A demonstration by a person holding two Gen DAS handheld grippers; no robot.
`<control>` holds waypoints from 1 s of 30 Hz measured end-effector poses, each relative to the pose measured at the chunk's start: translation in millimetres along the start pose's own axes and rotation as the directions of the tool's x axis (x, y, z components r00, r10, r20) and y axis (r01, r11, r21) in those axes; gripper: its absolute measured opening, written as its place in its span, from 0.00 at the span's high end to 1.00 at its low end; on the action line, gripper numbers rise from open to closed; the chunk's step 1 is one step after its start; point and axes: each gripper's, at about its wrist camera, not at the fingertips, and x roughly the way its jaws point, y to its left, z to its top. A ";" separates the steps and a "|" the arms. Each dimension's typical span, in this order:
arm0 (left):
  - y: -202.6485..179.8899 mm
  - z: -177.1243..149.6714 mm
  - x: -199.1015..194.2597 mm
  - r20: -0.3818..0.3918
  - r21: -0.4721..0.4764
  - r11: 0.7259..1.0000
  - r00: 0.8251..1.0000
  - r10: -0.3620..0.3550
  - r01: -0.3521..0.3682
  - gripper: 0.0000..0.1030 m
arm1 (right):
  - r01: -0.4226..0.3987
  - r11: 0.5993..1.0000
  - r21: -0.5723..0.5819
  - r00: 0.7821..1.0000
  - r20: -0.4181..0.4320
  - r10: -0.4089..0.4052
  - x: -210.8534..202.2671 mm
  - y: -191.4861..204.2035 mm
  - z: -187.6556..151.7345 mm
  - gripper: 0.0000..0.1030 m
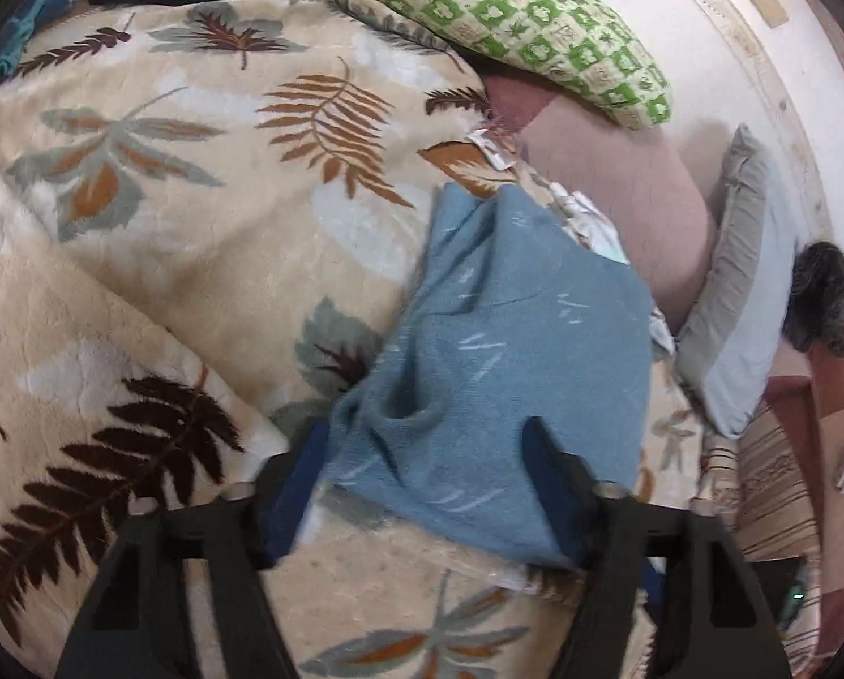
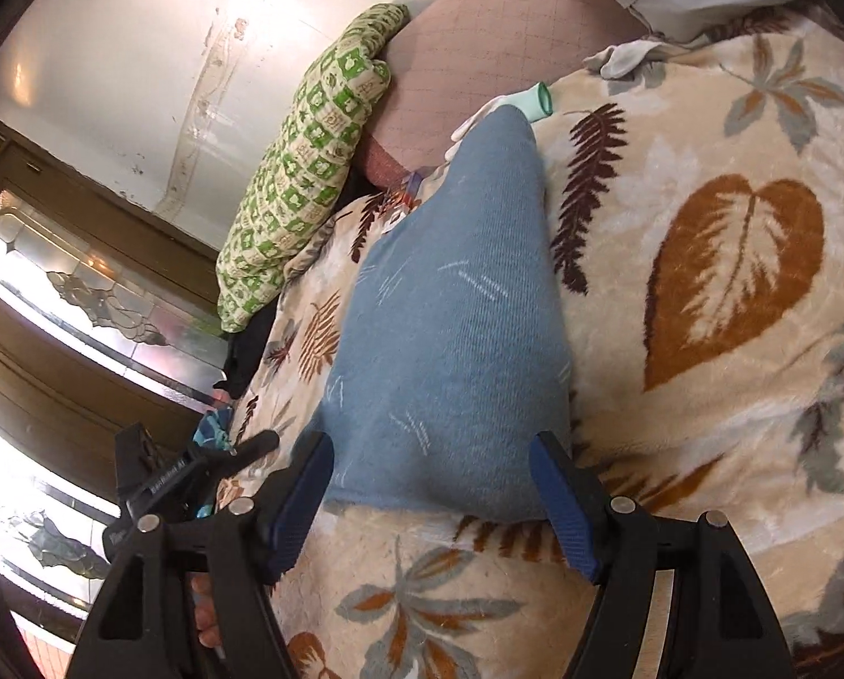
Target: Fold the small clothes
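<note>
A bed is covered by a cream blanket (image 1: 206,237) printed with brown, orange and grey leaves, rumpled into soft folds. At its far side a green-and-cream checked pillow (image 1: 535,17) is leaned against a white wall (image 1: 705,45), with a pink cushion (image 1: 637,187) and a grey pillow (image 1: 744,283) just beside it. In the right wrist view a dark wooden door with patterned glass panes (image 2: 82,294) is seen at the left, and a pale green cuff (image 2: 540,102) is seen past the far end of the garment. The small blue garment (image 1: 506,339), flecked with short pale marks, is laid on the blanket in the middle of the bed, its near part bunched. The left tool (image 1: 422,452) is held half open over the near edge of the garment; a fold of blue cloth is seen between its blue-padded fingers (image 1: 308,469), but whether the pads are pressed on it cannot be told. The right tool (image 2: 433,469) is spread wide, released, with the near end of the garment lying between its fingers (image 2: 563,503) and not gripped. A second black tool body (image 2: 161,486) is visible at the left of that view.
</note>
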 end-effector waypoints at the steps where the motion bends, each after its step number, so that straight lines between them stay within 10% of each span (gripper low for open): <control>1: -5.7 0.4 -2.2 0.002 0.013 1.000 1.000 -0.009 0.009 0.43 | -0.008 1.000 0.000 1.000 -0.005 0.008 2.7 0.7 -1.5 0.27; 11: -10.0 -0.6 37.9 -0.041 0.035 0.994 0.993 0.107 -0.106 0.45 | -0.032 0.999 -0.006 0.999 -0.020 0.032 1.2 2.7 -4.7 0.27; 14: -10.4 3.0 47.5 -0.061 0.053 0.989 0.988 0.144 -0.140 0.91 | -0.024 1.000 -0.006 0.999 -0.024 0.024 3.3 2.2 -5.0 0.27; 22: -17.4 -20.1 2.6 0.074 0.095 0.987 0.989 0.125 -0.132 0.92 | 0.024 0.998 -0.055 0.999 -0.035 -0.025 11.4 15.5 -0.2 0.27; 30: 2.2 -27.1 32.2 -0.008 0.104 0.977 0.982 0.190 -0.189 0.87 | 0.036 0.991 -0.125 0.998 -0.040 -0.041 42.3 50.8 31.3 0.27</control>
